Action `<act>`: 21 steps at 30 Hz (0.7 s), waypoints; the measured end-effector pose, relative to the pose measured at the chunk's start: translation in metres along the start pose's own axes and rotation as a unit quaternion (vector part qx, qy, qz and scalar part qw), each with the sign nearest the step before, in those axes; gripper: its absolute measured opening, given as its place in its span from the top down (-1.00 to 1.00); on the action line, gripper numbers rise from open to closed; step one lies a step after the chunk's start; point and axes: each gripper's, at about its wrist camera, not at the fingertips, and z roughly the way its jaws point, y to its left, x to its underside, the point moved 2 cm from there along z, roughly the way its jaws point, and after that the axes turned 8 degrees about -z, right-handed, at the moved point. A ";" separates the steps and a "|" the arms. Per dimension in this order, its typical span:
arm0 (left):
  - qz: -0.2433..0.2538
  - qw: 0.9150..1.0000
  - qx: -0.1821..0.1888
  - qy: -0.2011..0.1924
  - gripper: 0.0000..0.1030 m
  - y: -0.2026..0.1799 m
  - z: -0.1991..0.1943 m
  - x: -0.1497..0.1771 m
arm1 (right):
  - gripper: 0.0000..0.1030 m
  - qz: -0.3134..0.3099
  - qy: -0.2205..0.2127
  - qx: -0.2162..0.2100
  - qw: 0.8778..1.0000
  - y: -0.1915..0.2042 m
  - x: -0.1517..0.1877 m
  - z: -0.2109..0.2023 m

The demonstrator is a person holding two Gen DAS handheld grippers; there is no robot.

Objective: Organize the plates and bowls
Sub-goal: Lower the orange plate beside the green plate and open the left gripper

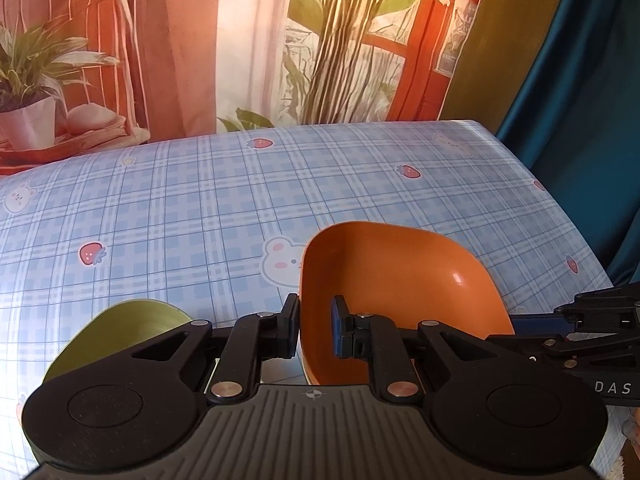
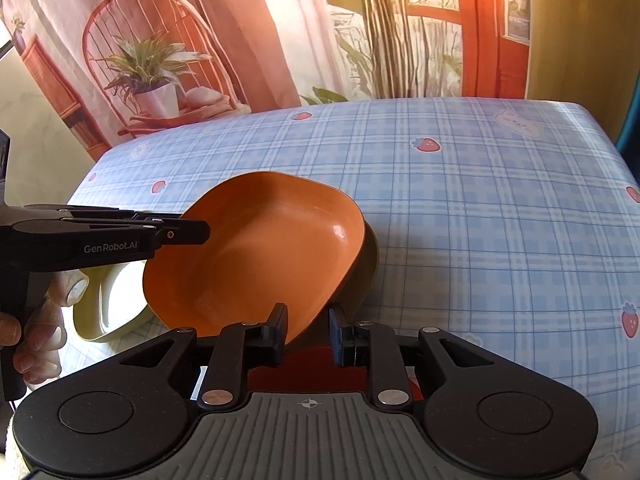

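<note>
Orange bowl [image 2: 256, 256] up and tilted at the near edge of the table, that's the picture, and behind it all hangs a big printed backdrop [image 1: 168, 40] with a wicker chair, a potted plant and a red window frame. A teal curtain [image 1: 580, 100] falls down the right side, and only the left wrist view shows it. Below lies the table [image 1: 200, 208] under a blue checked cloth dotted with strawberries and little bears, most of it bare. The orange bowl leans with its open side toward the cameras, over a dark olive bowl [image 2: 370, 264] that peeks out behind its right rim, seen only from the right wrist. That same view gives a pale green dish [image 2: 100, 316] down at the left and something red [image 2: 304, 372] directly beneath the fingers, too hidden to name. The left wrist view instead shows a green plate [image 1: 120, 332] lying flat to the left of its gripper. Now the left gripper [image 1: 316, 328]: jaws pinched on the bowl's left rim, one finger outside, one inside. From the right wrist you see a hand [image 2: 36, 340] wrapped round its handle. The right gripper [image 2: 308, 328] has the bowl's near rim between its fingers, jaws apart, with a gap showing beside the right-hand pad.
</note>
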 end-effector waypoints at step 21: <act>-0.020 0.999 -0.002 -0.039 0.65 0.022 -0.050 0.004 | 0.54 -0.026 -0.020 0.011 0.999 0.015 -0.003 -0.018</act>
